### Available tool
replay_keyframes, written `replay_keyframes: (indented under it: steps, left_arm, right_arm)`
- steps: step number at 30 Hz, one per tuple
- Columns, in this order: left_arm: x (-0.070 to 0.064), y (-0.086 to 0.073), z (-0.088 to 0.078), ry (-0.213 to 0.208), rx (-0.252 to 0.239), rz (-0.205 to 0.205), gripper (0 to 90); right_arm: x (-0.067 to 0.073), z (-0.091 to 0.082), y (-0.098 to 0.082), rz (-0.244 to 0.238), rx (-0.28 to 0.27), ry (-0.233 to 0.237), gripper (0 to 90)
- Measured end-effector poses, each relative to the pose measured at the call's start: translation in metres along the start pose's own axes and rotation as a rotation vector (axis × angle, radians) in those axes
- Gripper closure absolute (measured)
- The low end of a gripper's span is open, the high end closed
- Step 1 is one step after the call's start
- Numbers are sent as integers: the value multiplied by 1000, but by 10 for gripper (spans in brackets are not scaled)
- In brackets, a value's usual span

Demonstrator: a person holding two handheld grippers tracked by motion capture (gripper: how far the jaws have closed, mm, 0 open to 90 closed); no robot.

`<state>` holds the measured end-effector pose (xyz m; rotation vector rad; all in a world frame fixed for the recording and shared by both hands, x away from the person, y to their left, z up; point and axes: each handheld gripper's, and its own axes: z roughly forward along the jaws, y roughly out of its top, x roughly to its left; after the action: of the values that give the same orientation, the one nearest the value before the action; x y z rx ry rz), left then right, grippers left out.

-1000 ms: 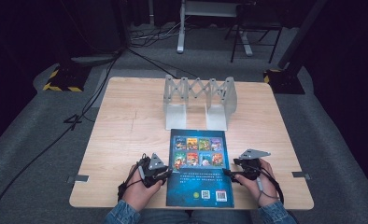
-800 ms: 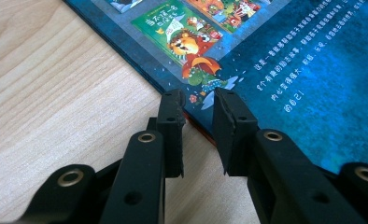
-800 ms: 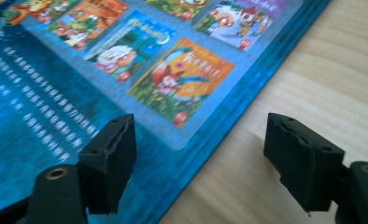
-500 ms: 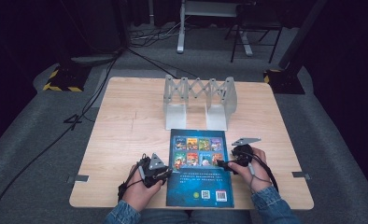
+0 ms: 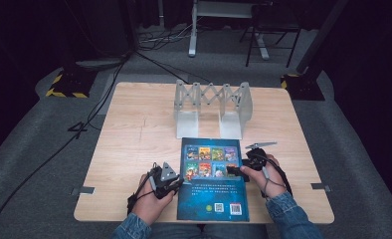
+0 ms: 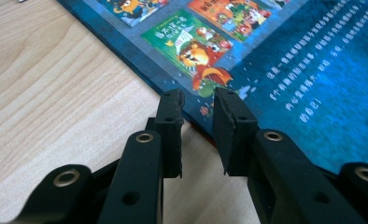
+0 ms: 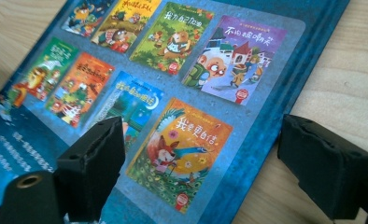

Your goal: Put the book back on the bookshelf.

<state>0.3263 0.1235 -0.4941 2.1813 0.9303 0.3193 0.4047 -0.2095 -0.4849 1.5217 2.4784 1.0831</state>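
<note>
Blue book [image 5: 214,181] flat at table's [image 5: 134,144] near edge, before folding rack [image 5: 211,107]. Left gripper [image 5: 176,180] unmoved at book's left edge, jaws narrowly parted, holding nothing. Right gripper [image 5: 235,171] shifted inward over book's right edge, jaws wide, straddling edge; grasp likely next.

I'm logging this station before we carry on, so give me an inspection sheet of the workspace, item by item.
Surface: light wooden table, bare apart from the items below.
Job's things: blue picture book lying flat, back cover up, at the near edge; grey expanding book rack standing behind it.
Clutter: nothing seen.
Grippers: left gripper at the book's left edge, jaws a narrow gap apart, gripping nothing; right gripper over the book's right edge, jaws wide open, one over the cover and one over the table.
Cables: black cables trail across the grey floor at the left.
Surroundings: dark room, grey carpet, yellow-and-black striped stand base, metal frame legs behind the table.
</note>
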Motion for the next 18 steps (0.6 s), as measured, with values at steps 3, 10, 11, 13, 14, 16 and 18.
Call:
replay_keyframes:
  steps: [3, 10, 11, 13, 14, 16, 18]
  left_arm:
    - [3, 1, 2, -16, -6, -29, 728]
    - [3, 4, 7, -18, -17, -28, 752]
    - [3, 5, 7, -15, -14, -30, 750]
    - [3, 5, 7, -16, -15, -30, 750]
    - [3, 5, 7, -22, -17, -37, 750]
    - [5, 4, 7, -30, -17, -46, 746]
    - [6, 4, 7, -38, -18, -52, 744]
  right_arm:
    - [-2, -1, 0, 34, -5, 21, 155]
    - [-13, -4, 1, 165, -23, 109, 158]
    - [-15, -4, 1, 183, -26, 122, 157]
    - [-16, -5, 0, 199, -23, 134, 157]
    - [-15, -5, 0, 201, -20, 133, 157]
    - [-15, -5, 0, 200, -21, 129, 157]
    - [-14, -5, 0, 206, -21, 125, 163]
